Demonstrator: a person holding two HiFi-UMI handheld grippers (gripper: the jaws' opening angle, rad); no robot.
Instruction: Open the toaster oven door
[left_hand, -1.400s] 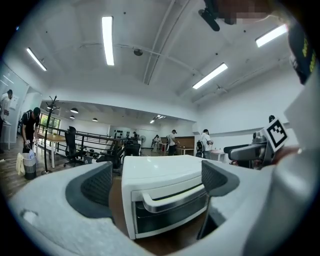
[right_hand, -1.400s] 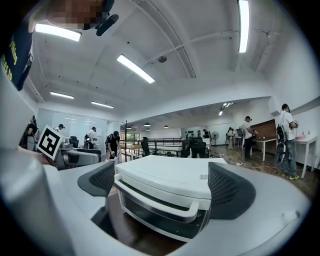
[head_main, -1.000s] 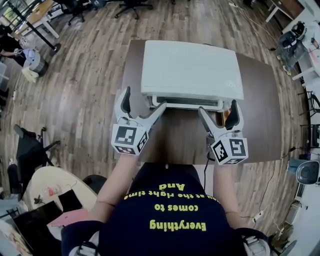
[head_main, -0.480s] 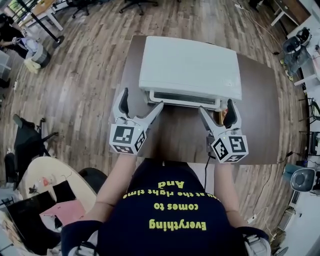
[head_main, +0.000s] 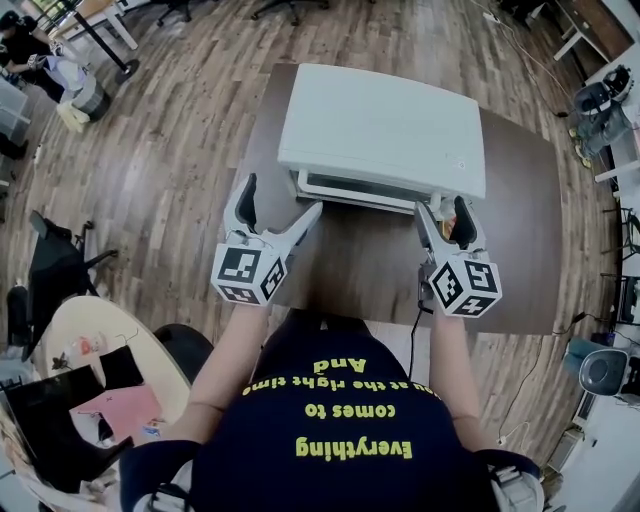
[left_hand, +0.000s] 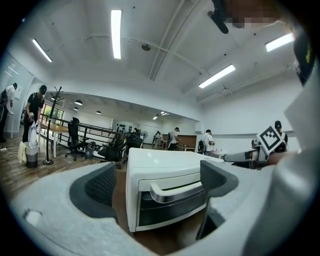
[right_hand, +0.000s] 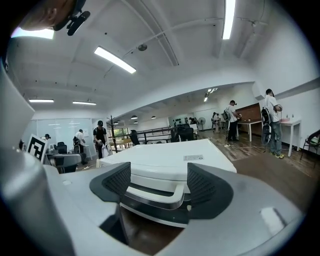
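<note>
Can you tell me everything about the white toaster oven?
The white boxy metal toaster oven sits on the brown table, with a small label on its flat top. Its dark glass door looks shut, with a white and silver bar handle across the top. The right claw is closing around that handle's end.

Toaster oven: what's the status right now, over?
Left tongs open, empty, by toaster oven front-left corner. Right tongs closing around door handle right end, not yet clamped. Door looks shut. Nothing in the way.

One white toaster oven (head_main: 380, 130), one silver door handle (left_hand: 172, 191), one brown table (head_main: 360, 262)
</note>
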